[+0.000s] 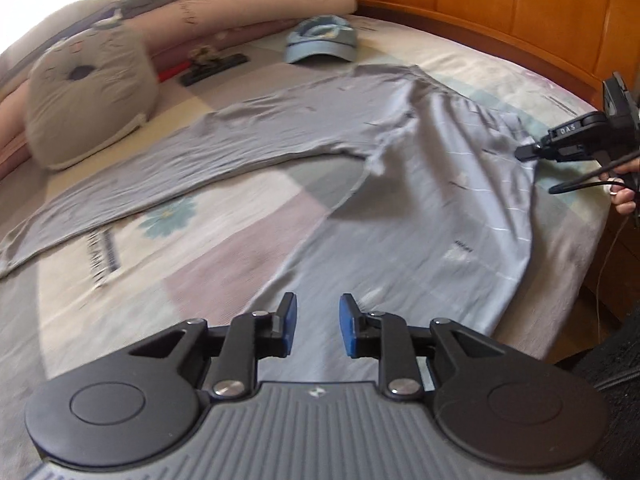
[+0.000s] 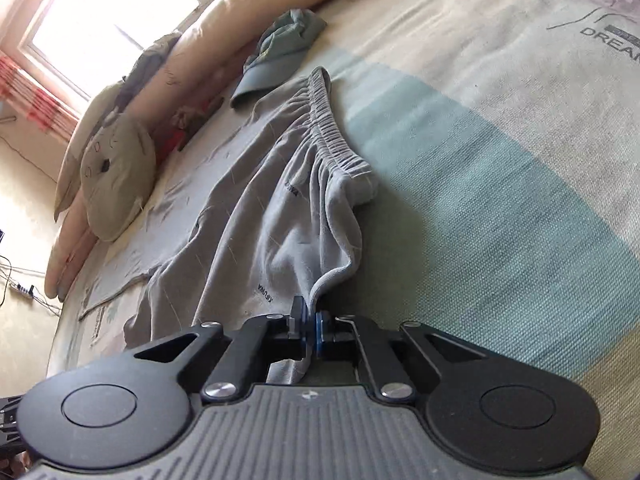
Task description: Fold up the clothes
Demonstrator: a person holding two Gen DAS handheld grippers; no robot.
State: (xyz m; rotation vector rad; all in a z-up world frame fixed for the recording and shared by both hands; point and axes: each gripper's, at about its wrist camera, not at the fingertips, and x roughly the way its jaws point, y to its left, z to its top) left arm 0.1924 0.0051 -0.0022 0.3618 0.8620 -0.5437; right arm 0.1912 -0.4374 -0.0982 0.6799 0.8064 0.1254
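My right gripper point(image 2: 309, 322) pinching grey trousers point(image 2: 280, 208) printed "KIFUNA", my left gripper point(image 1: 318, 316) spread and empty, bedsheet point(image 2: 500, 128) reading "DREAM".

My bed point(image 1: 460, 60) wore a patchwork sheet of cream, pink and teal blocks. On it the grey trousers point(image 1: 400, 168) lay spread, one leg stretched toward the far side. Beyond them sat a blue cap point(image 1: 320, 42), a cat-face cushion point(image 1: 88, 92), a rolled quilt point(image 1: 260, 4) and some small dark object (too blurred to name).
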